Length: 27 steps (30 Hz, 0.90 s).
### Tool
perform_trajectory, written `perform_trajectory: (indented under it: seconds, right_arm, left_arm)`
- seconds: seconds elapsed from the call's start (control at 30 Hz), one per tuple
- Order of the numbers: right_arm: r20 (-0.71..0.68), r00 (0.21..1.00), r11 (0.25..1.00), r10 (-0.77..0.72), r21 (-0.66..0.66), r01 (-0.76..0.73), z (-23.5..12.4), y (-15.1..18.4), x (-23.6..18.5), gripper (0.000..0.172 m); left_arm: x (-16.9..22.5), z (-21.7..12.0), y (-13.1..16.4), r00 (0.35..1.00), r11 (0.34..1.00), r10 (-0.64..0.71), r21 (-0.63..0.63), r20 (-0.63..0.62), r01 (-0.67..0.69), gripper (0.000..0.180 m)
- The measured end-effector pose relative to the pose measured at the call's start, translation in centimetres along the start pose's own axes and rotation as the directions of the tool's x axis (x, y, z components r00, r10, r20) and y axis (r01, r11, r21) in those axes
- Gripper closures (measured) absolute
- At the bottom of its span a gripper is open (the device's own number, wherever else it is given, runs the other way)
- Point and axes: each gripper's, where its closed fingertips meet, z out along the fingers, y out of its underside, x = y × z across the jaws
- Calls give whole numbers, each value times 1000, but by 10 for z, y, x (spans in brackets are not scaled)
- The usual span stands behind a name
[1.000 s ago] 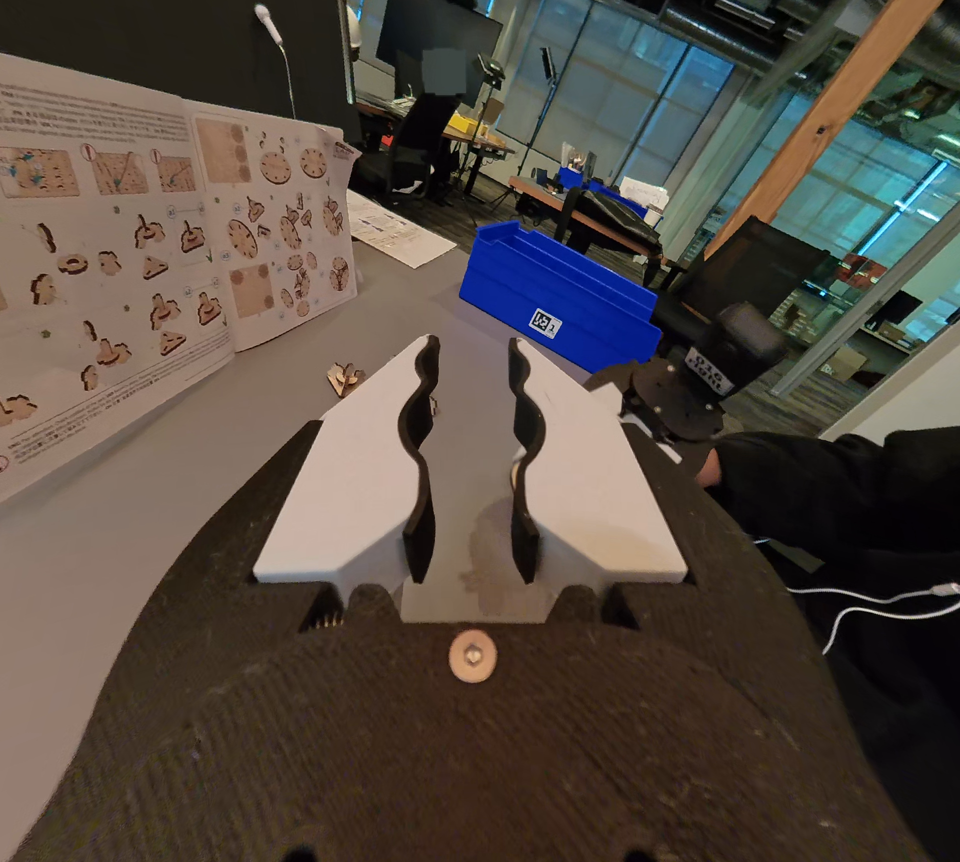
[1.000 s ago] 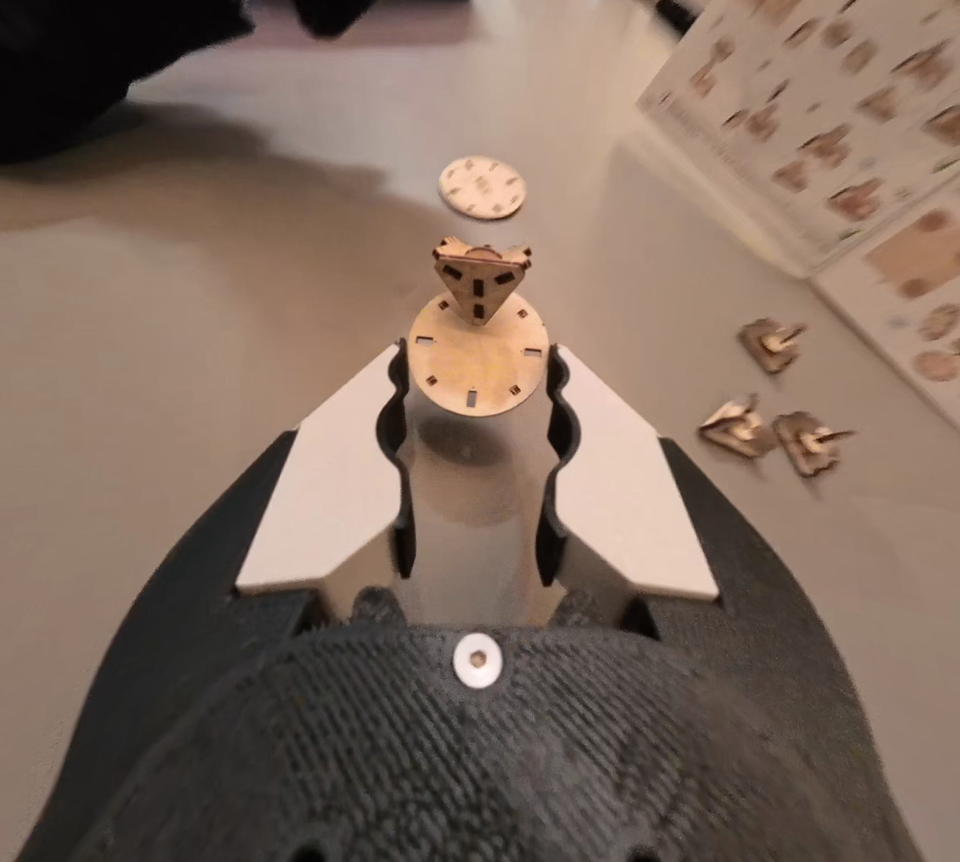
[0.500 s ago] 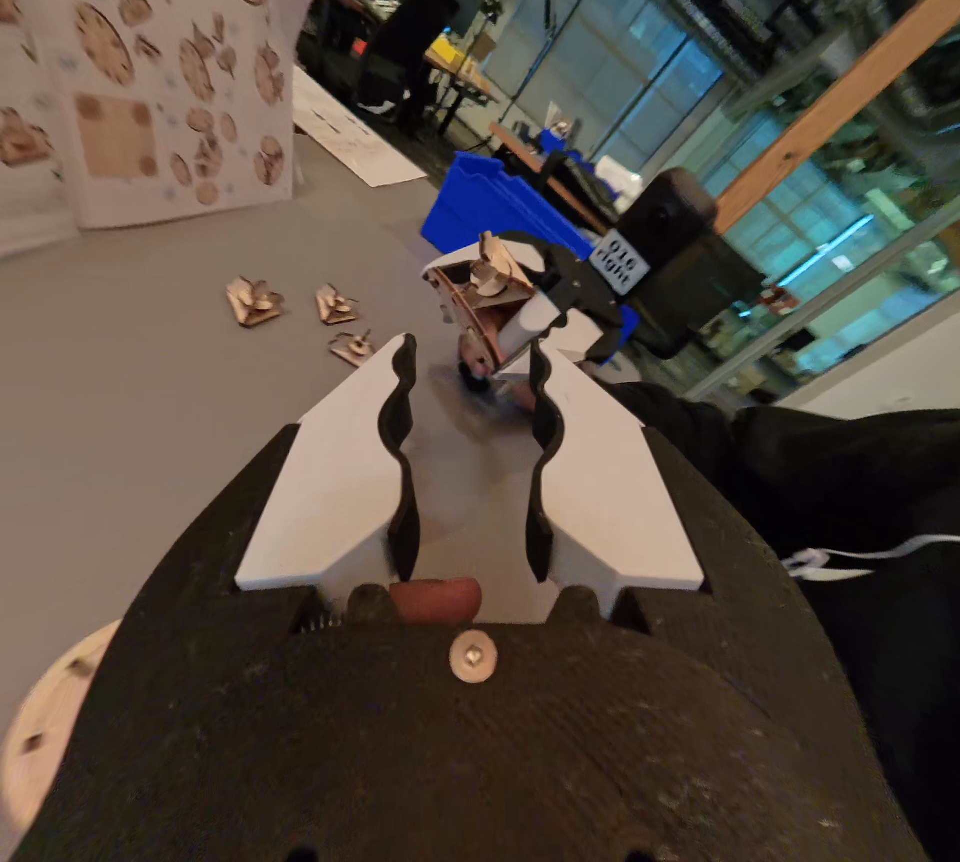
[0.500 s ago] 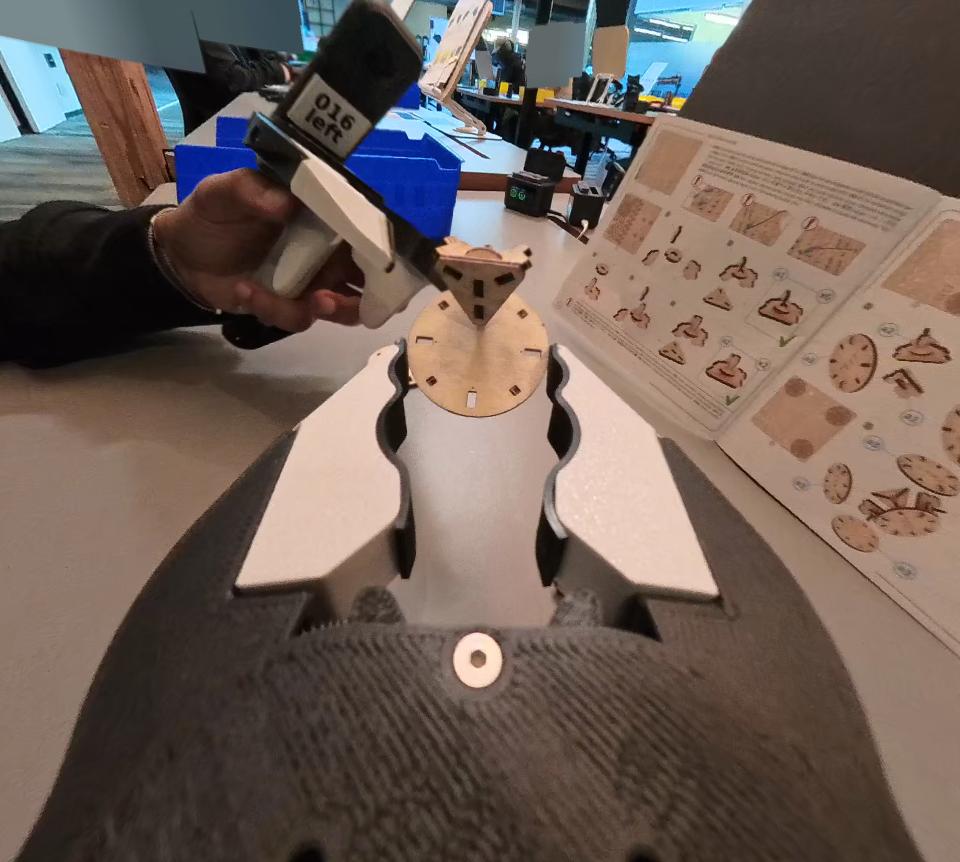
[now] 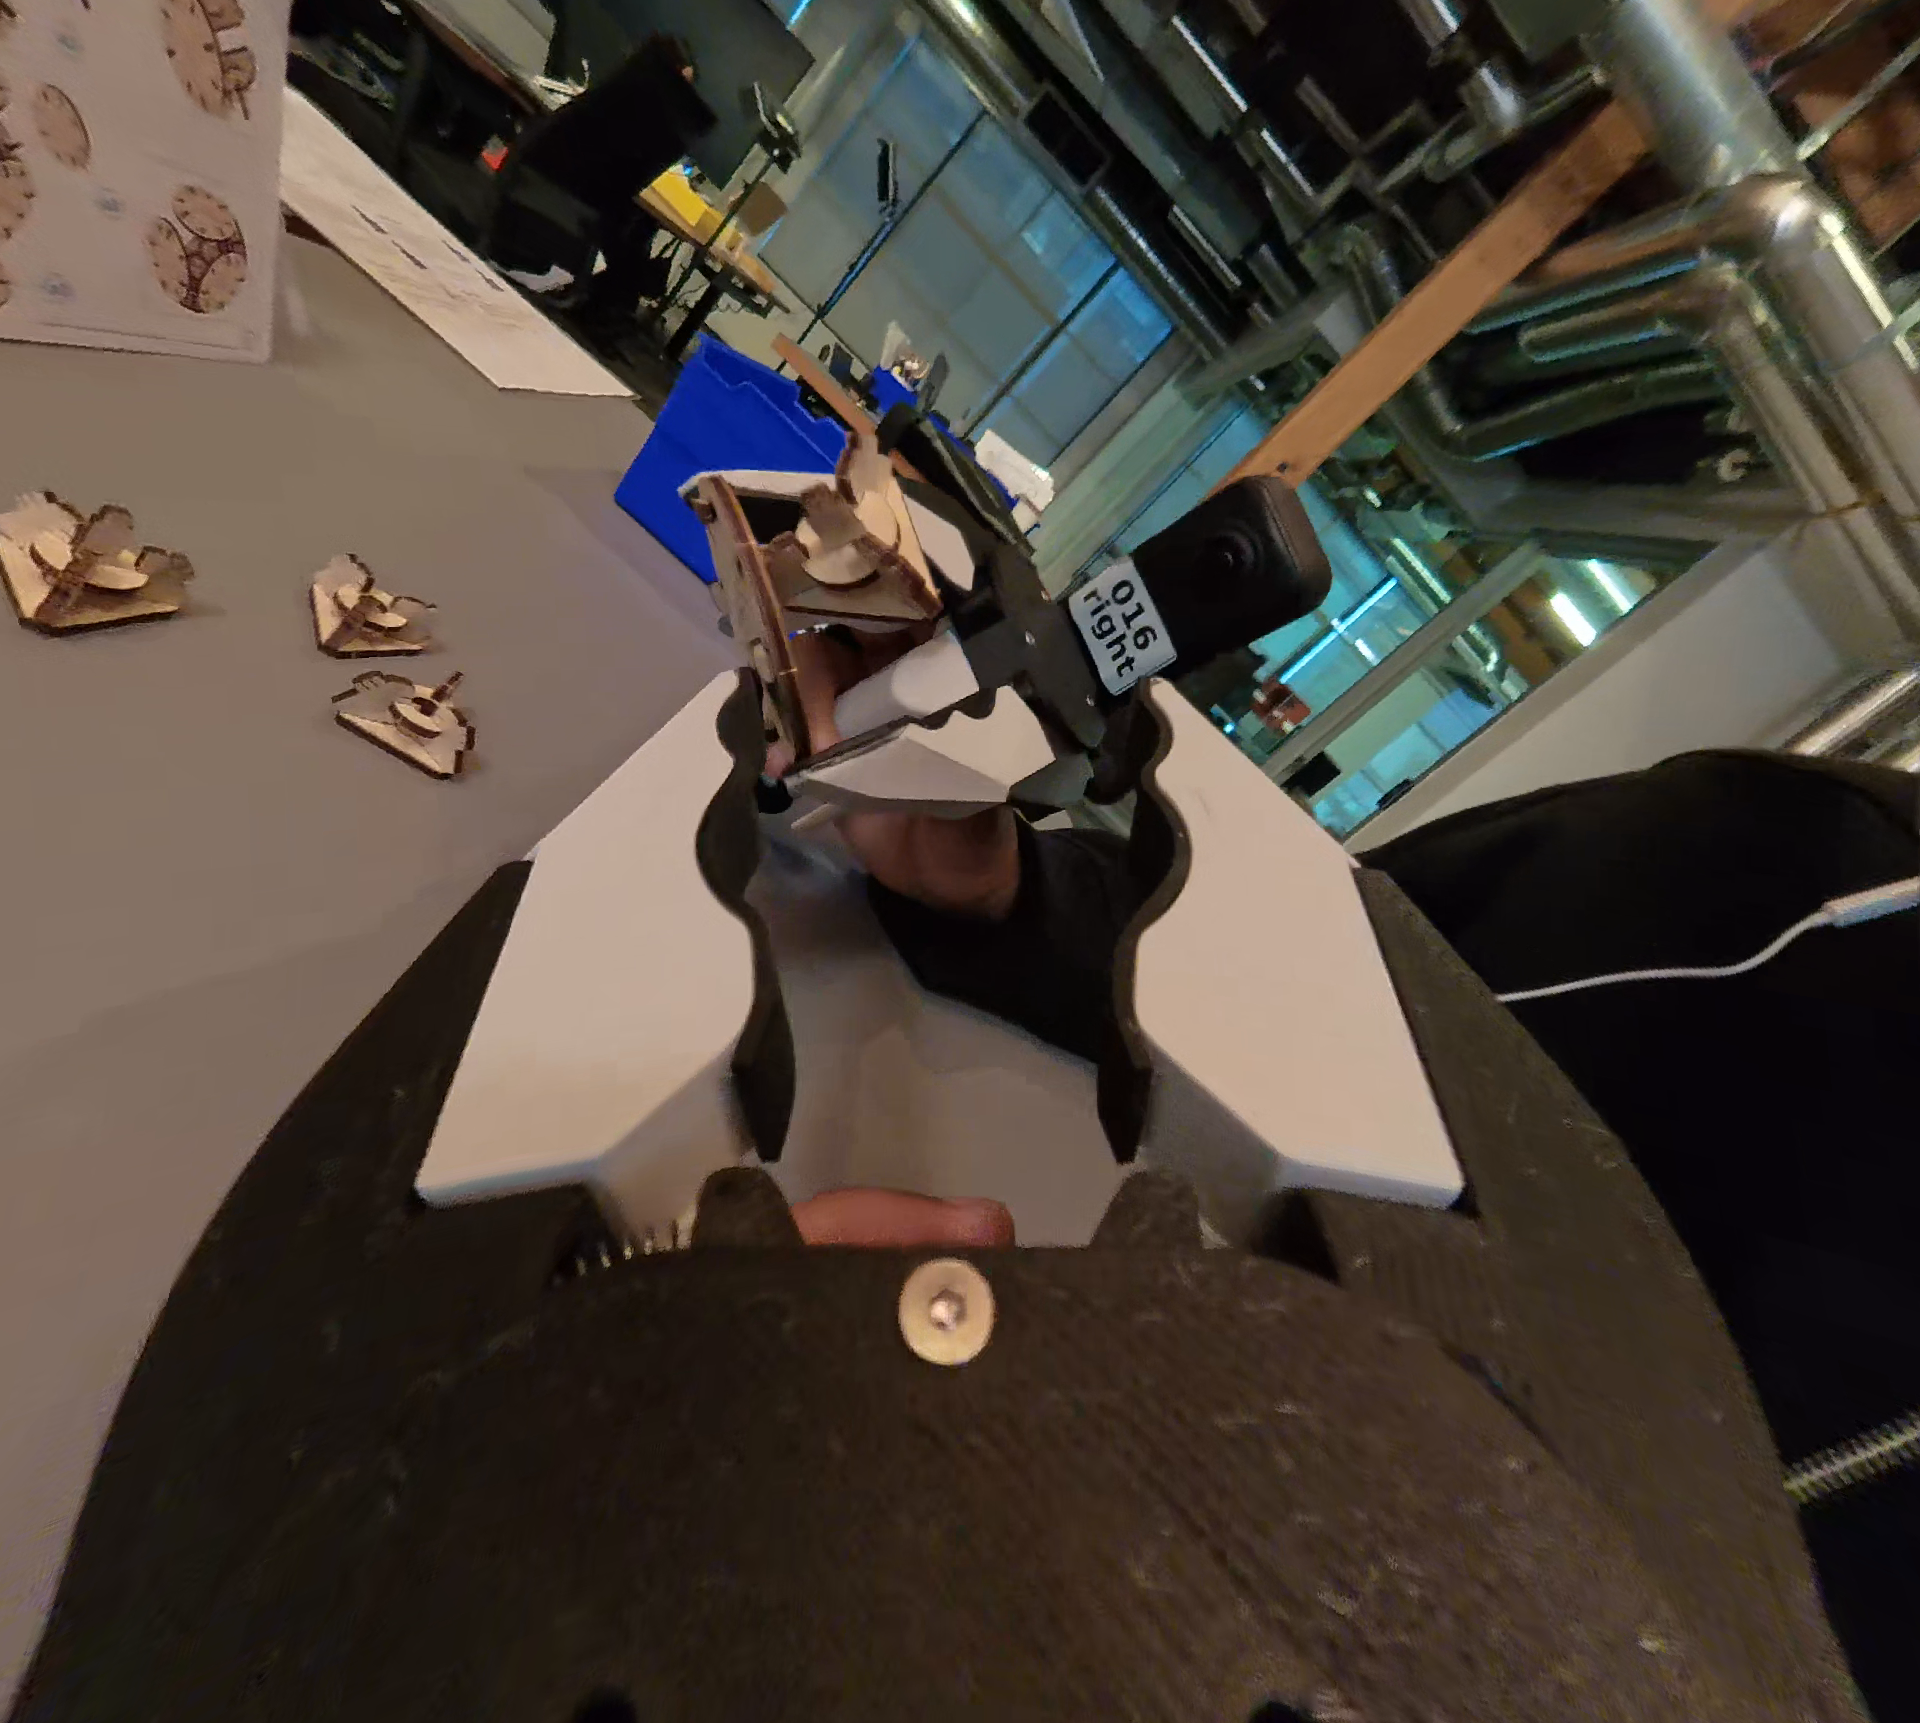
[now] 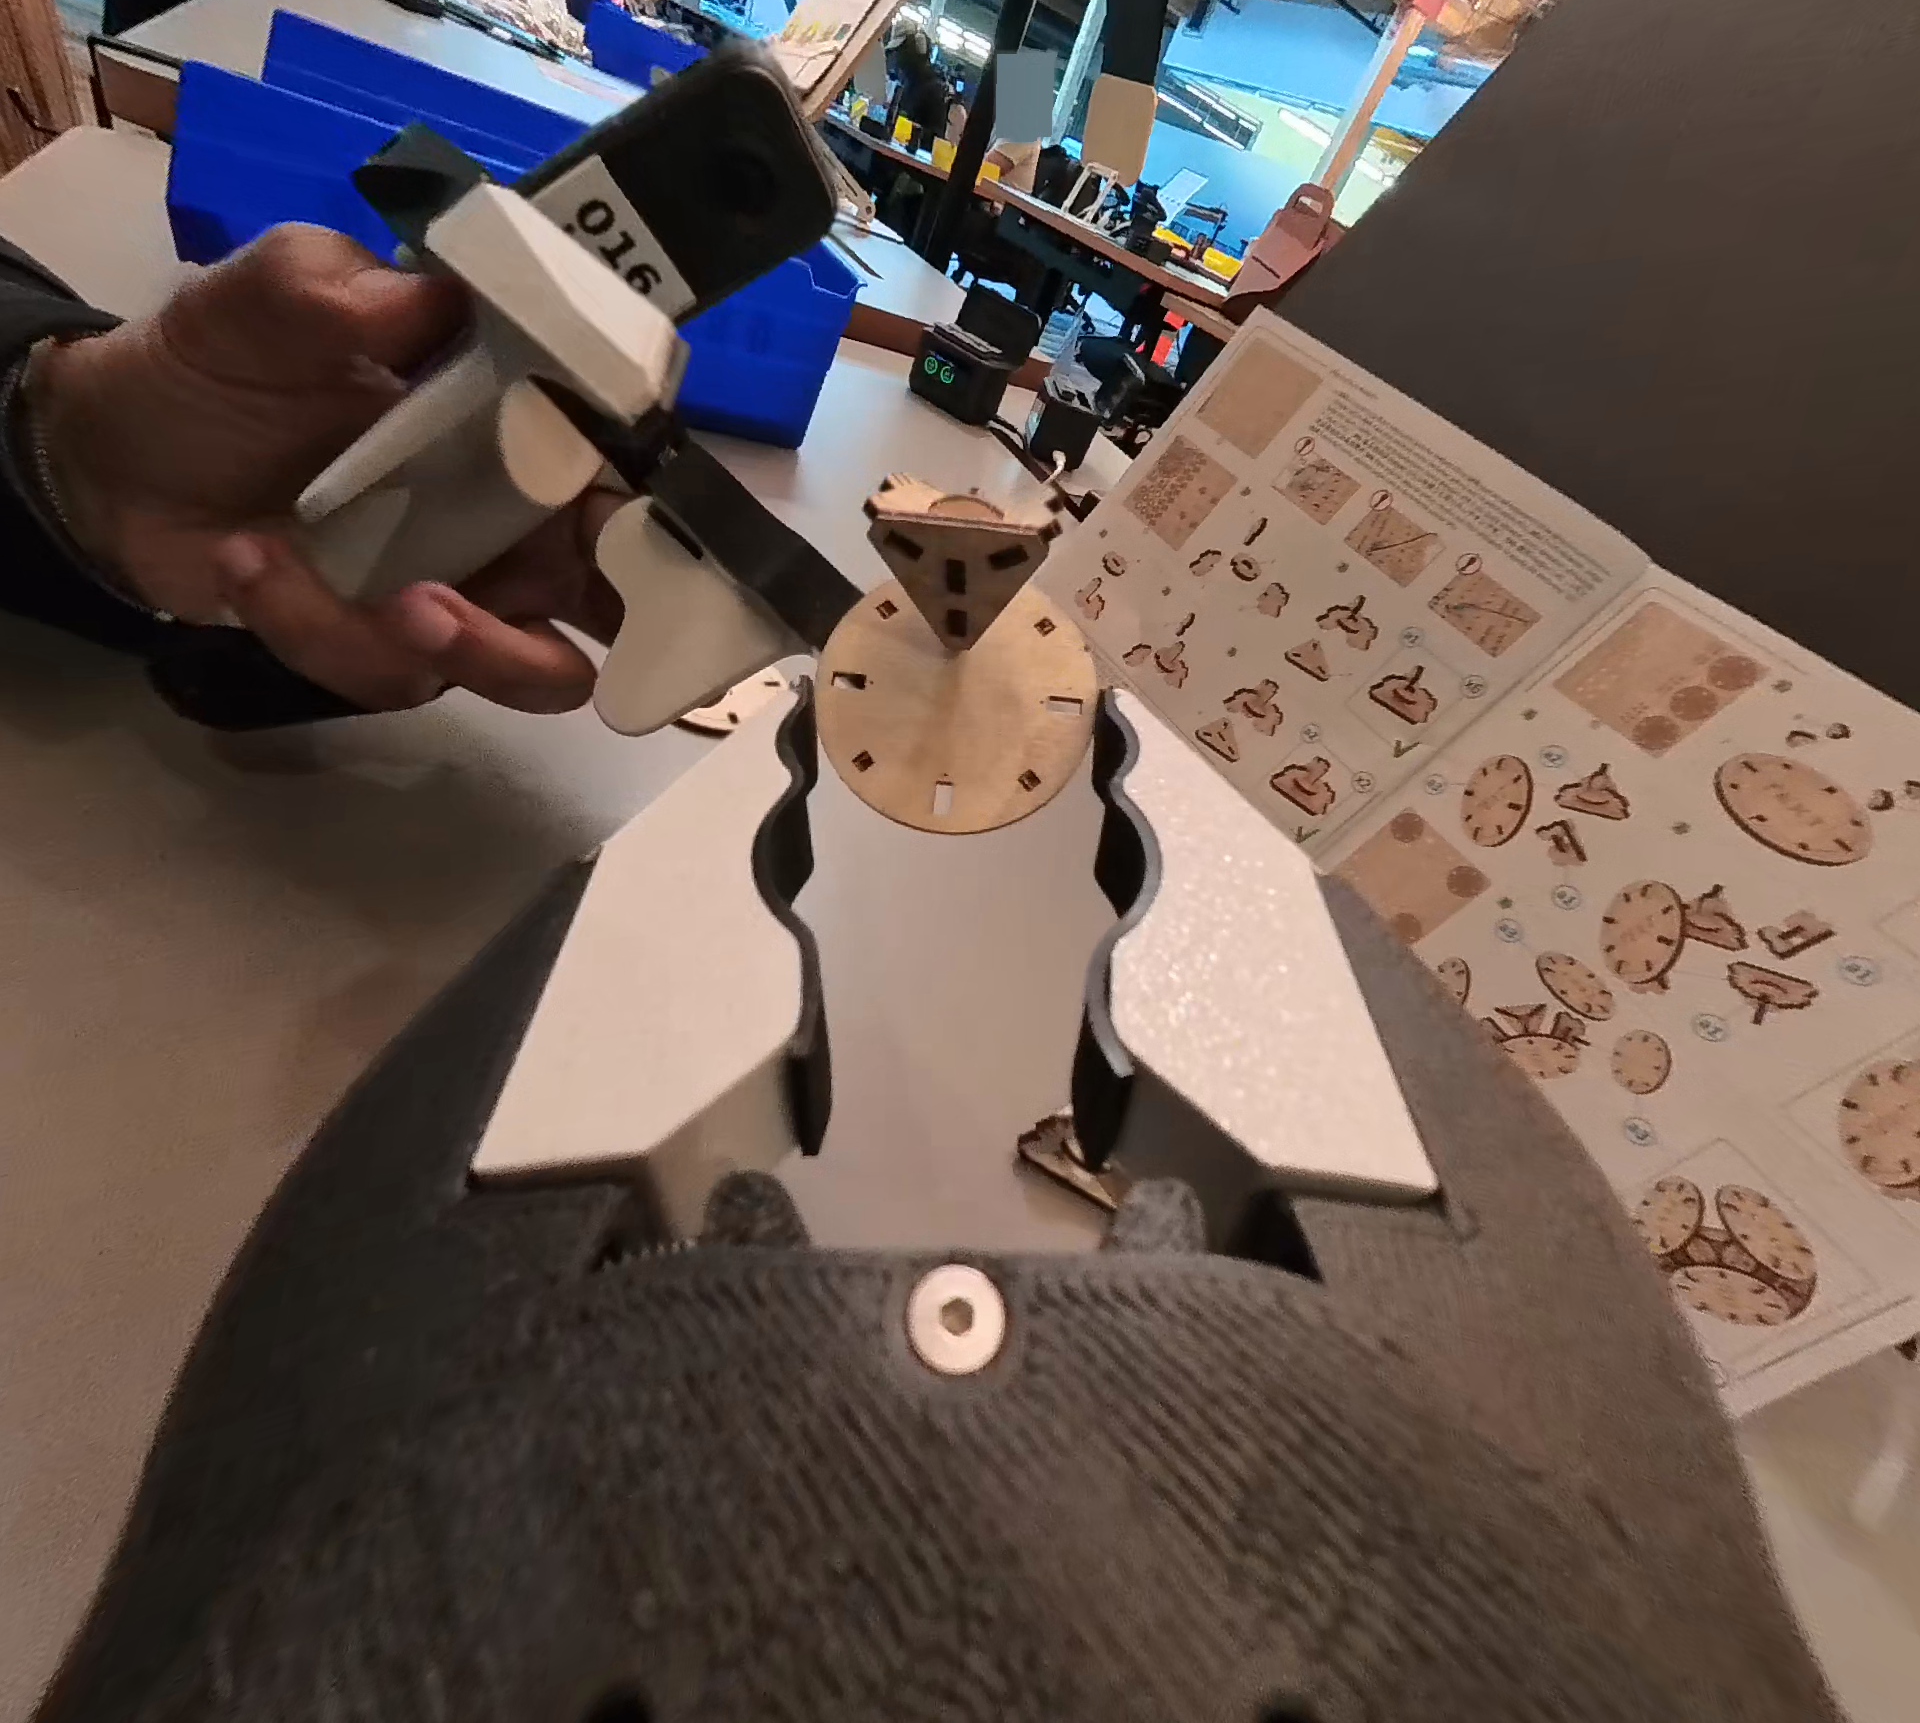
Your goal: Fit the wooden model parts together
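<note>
Above the table point(image 6: 260, 946), the left hand-held gripper point(image 5: 940, 738) has spread wide, empty, while the right hand-held gripper point(image 6: 951, 717) stays clamped on the wooden disc point(image 6: 951, 738).

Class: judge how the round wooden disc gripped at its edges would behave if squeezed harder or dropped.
The wooden disc looks thin and slotted, so probably light, fairly stiff, yet liable to snap. Held only by its rim in the right gripper, it might pivot. Dropped on edge, it would likely roll.

The left gripper point(image 5: 940, 764) spreads its jaws wider and swings in close to the wooden disc point(image 6: 954, 717), its fingers point(image 6: 748, 561) now beside the triangular piece point(image 6: 961, 567).
</note>
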Motion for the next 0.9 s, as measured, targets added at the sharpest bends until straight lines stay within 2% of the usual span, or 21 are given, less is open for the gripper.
perform_trajectory:
  seconds: [0.2, 0.33, 0.5, 0.67, 0.9]
  right_arm:
    - [72, 997, 1000, 1, -17, 1, 0, 6, -7, 119]
    - [127, 991, 999, -43, 6, 43, -6, 2, -15, 119]
    - [143, 979, 989, -146, 4, 147, -10, 0, -19, 119]
    - [163, 961, 974, -225, 7, 226, -12, -3, -27, 119]
    - [146, 922, 932, -360, 10, 362, -15, -8, -29, 119]
  left_arm:
    - [-19, -13, -10, 972, 971, -233, 42, -34, 234, 114]
    - [-11, -15, -7, 938, 947, -319, -28, -137, 319, 115]
    - [3, -9, 2, 962, 970, -240, -84, -134, 230, 121]
    - [3, -13, -3, 973, 978, -202, -73, -114, 195, 138]
    - [7, -11, 1, 993, 991, -89, -106, -72, 81, 144]
